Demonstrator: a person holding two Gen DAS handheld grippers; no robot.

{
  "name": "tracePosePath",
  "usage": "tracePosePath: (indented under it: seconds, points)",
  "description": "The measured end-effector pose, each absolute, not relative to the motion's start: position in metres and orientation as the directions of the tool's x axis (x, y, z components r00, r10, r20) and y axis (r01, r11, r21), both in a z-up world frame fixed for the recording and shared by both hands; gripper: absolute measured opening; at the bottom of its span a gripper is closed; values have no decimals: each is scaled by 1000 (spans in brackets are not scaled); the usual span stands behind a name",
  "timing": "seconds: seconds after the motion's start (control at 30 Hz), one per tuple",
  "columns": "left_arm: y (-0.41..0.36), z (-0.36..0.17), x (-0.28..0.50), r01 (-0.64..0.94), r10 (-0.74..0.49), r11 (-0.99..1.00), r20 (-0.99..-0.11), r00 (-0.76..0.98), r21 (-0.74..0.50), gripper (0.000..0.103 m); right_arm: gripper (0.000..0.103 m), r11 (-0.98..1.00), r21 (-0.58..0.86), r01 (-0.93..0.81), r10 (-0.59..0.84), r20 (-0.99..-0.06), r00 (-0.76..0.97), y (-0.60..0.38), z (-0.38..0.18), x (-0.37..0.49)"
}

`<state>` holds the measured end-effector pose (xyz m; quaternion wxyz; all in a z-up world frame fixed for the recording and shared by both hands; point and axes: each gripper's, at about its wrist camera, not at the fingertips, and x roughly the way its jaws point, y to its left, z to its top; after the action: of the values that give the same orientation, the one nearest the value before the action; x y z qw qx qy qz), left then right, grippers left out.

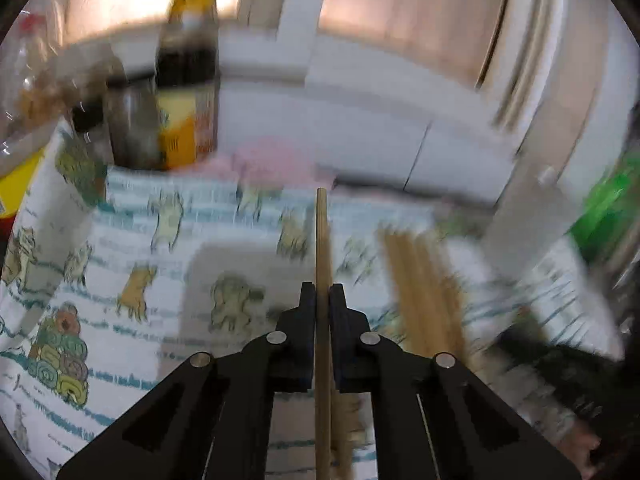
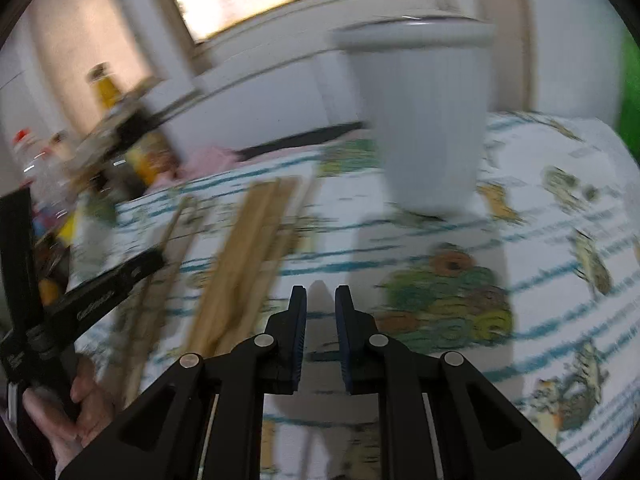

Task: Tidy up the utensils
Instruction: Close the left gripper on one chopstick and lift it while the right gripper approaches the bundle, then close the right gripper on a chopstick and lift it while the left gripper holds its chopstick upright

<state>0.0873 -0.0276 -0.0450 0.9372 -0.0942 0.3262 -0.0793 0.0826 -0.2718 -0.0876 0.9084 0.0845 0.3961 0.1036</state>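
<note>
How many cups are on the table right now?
1: the white ribbed cup stands upright on the patterned tablecloth, ahead of the right gripper. Others may be hidden.

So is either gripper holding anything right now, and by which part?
The left gripper is shut on a single wooden chopstick, pinched partway along its length with the far end sticking out ahead. The right gripper holds nothing.

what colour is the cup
Pale grey-white with fine vertical ribs; the cup shows best in the right wrist view.
</note>
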Motion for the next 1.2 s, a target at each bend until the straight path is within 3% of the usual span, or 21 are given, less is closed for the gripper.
tracePosePath:
  seconds: [0.07, 0.1, 0.23, 0.33, 0.57, 0.73, 0.83, 0.93, 1.07, 1.2]
  points:
    - [-25, -32, 70, 90, -189, 972, -499, 846, -217, 6, 16, 958, 235, -166, 285, -699, 656, -264, -86, 82]
    - [-22, -28, 64, 101, -206, 966, -467, 860, -239, 6, 16, 971, 198, -131, 235, -718, 655, -260, -88, 86]
    - [-8, -20, 49, 94, -216, 947, -393, 894, -307, 6, 16, 982, 172, -81, 185, -762, 621, -253, -90, 101]
    - [-2, -21, 50, 78, -208, 943, -393, 895, -322, 6, 16, 977, 186, -106, 212, -784, 583, -244, -84, 108]
    - [3, -18, 46, 173, -328, 898, -353, 876, -405, 6, 16, 984, 139, -110, 175, -863, 475, -225, -83, 126]
    - [-3, -15, 41, 162, -292, 917, -337, 895, -363, 6, 16, 988, 115, -108, 150, -889, 433, -213, -84, 140]
    - [-7, -9, 33, 173, -278, 933, -329, 902, -316, 6, 17, 982, 179, -63, 189, -890, 416, -222, -87, 143]
    - [-19, 12, 30, 167, -251, 954, -363, 897, -249, 6, 16, 985, 172, -13, 161, -888, 431, -237, -83, 136]
    - [-41, 61, 41, 200, -265, 959, -379, 887, -202, 6, 16, 984, 156, -86, 178, -880, 440, -238, -86, 143]
    - [-54, 115, 62, 265, -341, 933, -361, 868, -244, 6, 14, 990, 86, -110, 124, -907, 404, -224, -87, 156]
